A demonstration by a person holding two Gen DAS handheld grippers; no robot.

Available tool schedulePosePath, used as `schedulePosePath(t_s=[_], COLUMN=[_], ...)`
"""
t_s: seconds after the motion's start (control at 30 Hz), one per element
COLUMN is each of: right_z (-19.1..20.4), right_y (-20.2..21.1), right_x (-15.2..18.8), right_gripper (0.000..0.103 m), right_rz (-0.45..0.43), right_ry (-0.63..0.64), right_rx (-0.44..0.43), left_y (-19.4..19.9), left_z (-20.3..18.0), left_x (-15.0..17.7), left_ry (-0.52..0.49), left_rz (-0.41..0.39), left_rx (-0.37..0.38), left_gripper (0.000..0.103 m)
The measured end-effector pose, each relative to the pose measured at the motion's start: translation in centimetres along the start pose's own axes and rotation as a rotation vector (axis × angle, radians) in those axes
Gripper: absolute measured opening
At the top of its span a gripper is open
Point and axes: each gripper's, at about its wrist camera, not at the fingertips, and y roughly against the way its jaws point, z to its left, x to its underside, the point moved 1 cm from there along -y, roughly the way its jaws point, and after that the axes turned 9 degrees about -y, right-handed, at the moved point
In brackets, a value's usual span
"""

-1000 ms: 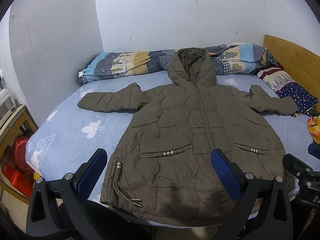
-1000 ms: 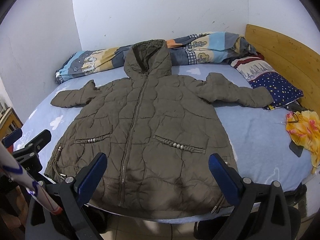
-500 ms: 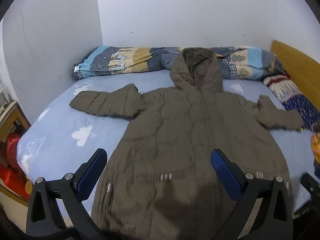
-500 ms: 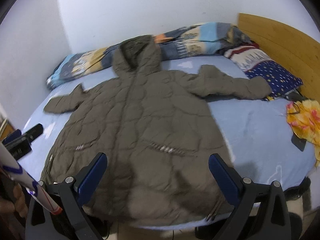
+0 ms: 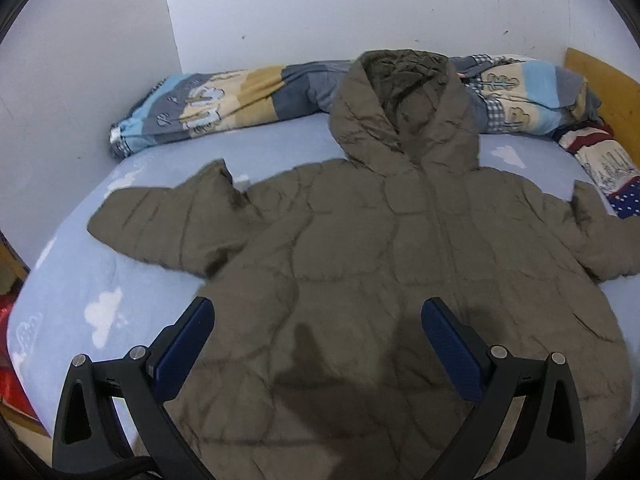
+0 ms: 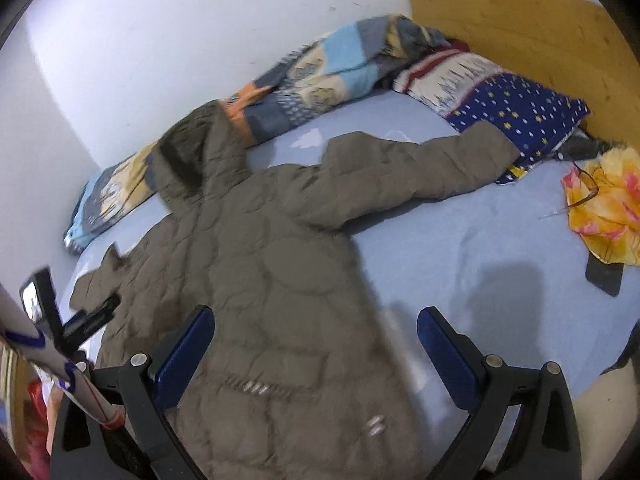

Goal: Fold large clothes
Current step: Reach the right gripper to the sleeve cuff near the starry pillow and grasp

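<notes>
**Both grippers wide over the spread coat**

The left gripper (image 5: 318, 332) hangs with jaws wide and empty above the coat's lower body. The right gripper (image 6: 316, 340) is likewise spread wide, holding nothing, over the coat's hem edge. The coat (image 5: 400, 240) lies flat, front up, sleeves out, on the blue sheet (image 5: 100, 280). Beyond its hood lies a rolled quilt (image 5: 224, 100); a pillow (image 6: 520, 116) sits by the wooden headboard (image 6: 520, 28).
</notes>
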Motion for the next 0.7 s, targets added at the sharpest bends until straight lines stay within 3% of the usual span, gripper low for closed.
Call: schedulePosePath(t_s=[0.1,0.23,0.4,0.7], right_z=[-4.1,-10.8,-18.2,-25.2], right_y=[-2.1,-5.3,-10.7,-16.9], right_x=[-4.3,-10.5,-16.7,-21.2], right_gripper=[0.103,0.100,0.082,0.073], right_rz=[0.008,-0.002,0.008,-0.020], right_ry=[-0.092,-0.257,-0.410,-0.564], right_rx=[0.009,0.033,0.067,0.162], left_y=[0.1,-0.3,-0.8,-2.1], left_z=[1.1,1.4,1.7,1.1], left_x=[-0.1,-0.2,-0.4,-0.2], left_ry=[0.040,0.030,0.046,0.005], left_rz=[-0.002,0.001,0.015,0.032], left_rx=[0.027,0.003,0.012,-0.006], left_gripper=[0.103,0.103,0.103,0.103])
